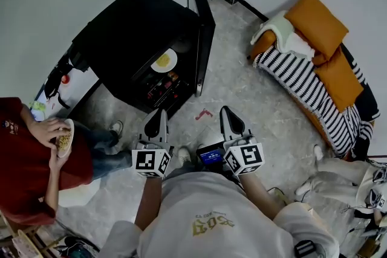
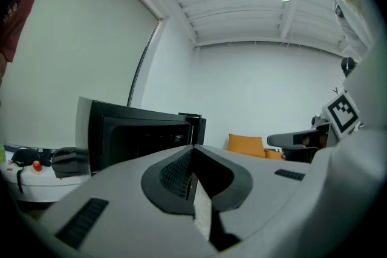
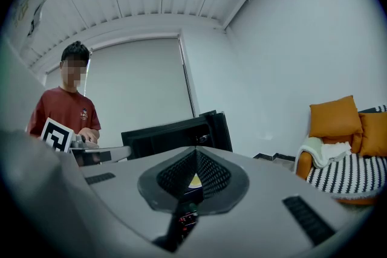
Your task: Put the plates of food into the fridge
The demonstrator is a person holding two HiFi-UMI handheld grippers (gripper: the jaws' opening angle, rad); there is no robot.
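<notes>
Your left tongs (image 1: 158, 113) and right tongs (image 1: 227, 112) are both closed on nothing in front of the open fridge (image 1: 130, 27). 1 plate of food (image 1: 163, 60) sits at the front edge of its upper shelf, and a 2nd plate (image 1: 63, 141) rests in the hand of the person in red (image 1: 24, 154). Pinching that plate by its rim alone could tip it and spill the food, and a wide swing could clip the fridge door (image 1: 202, 27). Only the head view shows the 2nd plate: in the right gripper view the marker cube (image 3: 57, 135) covers it.
</notes>
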